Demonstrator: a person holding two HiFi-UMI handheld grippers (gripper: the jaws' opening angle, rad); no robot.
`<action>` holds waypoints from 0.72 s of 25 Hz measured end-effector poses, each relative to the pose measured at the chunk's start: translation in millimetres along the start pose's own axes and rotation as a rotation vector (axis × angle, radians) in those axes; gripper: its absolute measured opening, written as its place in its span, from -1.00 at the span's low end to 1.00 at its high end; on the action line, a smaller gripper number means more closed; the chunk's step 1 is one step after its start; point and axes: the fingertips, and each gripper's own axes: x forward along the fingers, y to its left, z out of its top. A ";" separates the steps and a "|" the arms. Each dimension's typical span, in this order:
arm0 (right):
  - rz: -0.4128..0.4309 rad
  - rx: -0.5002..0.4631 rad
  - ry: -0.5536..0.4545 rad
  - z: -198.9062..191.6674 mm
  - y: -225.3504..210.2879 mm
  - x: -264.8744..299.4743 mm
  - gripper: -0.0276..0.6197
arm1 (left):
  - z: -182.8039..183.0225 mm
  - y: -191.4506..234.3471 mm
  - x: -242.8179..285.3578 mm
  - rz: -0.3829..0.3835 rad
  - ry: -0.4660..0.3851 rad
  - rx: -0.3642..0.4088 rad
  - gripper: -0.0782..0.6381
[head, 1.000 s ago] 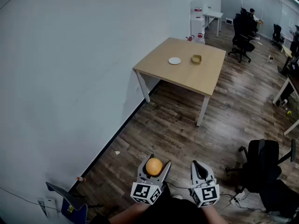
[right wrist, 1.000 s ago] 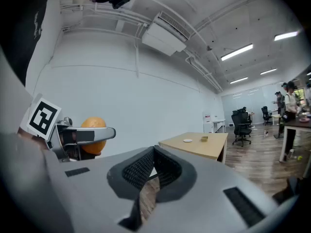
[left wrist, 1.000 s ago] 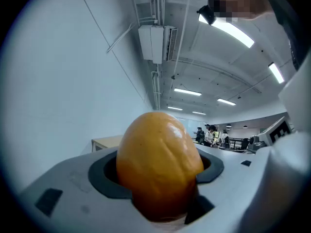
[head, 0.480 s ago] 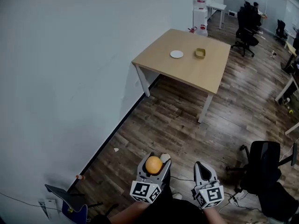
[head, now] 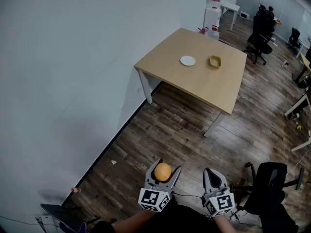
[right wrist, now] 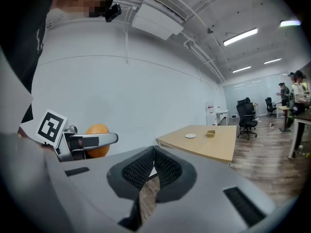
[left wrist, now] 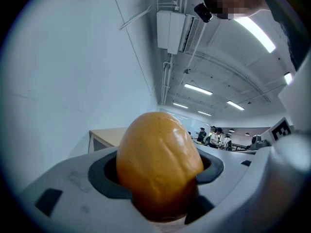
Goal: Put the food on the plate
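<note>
Food (head: 163, 172), orange, sits pinched in the left hand-held gripper (head: 162, 168); right hand-held gripper (head: 213, 175) pressed together, empty; plate (head: 187, 60) on the far worktop (head: 209, 84) bare; carrying and placing remain.

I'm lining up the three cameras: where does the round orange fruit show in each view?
Head view: the round orange fruit sits at bottom centre, clamped in the left gripper.
Left gripper view: it fills the lower centre, between the jaws.
Right gripper view: small, at far left.
Shared landmark: the light wooden table.
</note>
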 end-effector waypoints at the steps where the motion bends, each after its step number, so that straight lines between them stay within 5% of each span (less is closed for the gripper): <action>1: -0.005 0.015 0.000 6.7 -3.5 13.4 -0.73 | 3.3 7.8 10.2 -0.002 0.006 -0.005 0.11; 12: -0.058 -0.034 0.028 58.4 -45.5 129.3 -0.73 | 36.5 65.5 104.9 -0.068 0.051 -0.009 0.11; 18: -0.093 -0.006 0.059 69.3 -75.2 182.8 -0.73 | 51.0 110.4 149.2 -0.038 0.056 -0.021 0.11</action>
